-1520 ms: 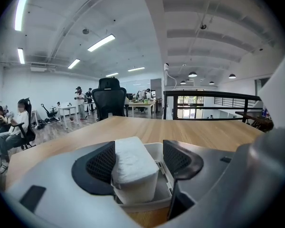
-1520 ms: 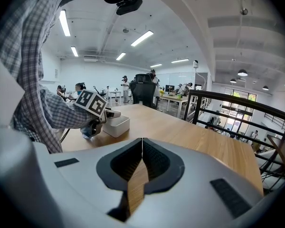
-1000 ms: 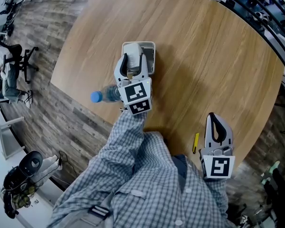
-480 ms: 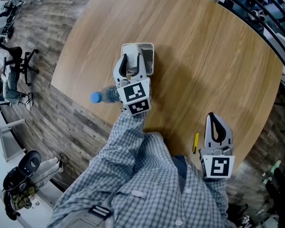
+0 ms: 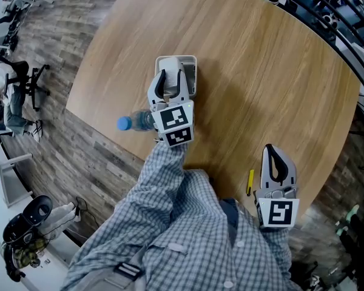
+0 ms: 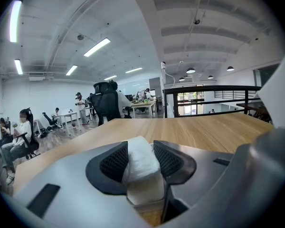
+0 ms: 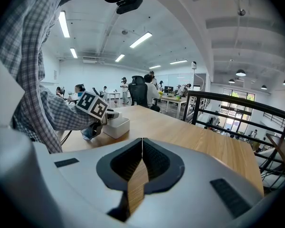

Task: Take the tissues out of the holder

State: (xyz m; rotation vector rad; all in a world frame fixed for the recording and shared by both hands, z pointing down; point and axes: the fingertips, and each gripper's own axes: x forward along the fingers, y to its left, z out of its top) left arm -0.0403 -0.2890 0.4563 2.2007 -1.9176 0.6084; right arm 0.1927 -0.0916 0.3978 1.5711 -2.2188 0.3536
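Tissues (image 6: 140, 175), soft, light, easily torn: the left gripper (image 6: 141, 152) has just been closing its jaws, now pinching the tuft's top; right gripper (image 7: 141, 161) clenched, empty.

Holder (image 5: 192, 71) — half hidden behind left tool (image 5: 170, 76)

Left hand-held gripper (image 6: 140, 156) jaws just been closing onto tissues (image 6: 142, 177).

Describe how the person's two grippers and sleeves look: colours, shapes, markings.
The left gripper and right gripper are pale grey shells with black ribbed pads, each carrying a white cube with black square markers. The sleeves are blue-and-white check. The left's jaws have just been closing, tissues between them.
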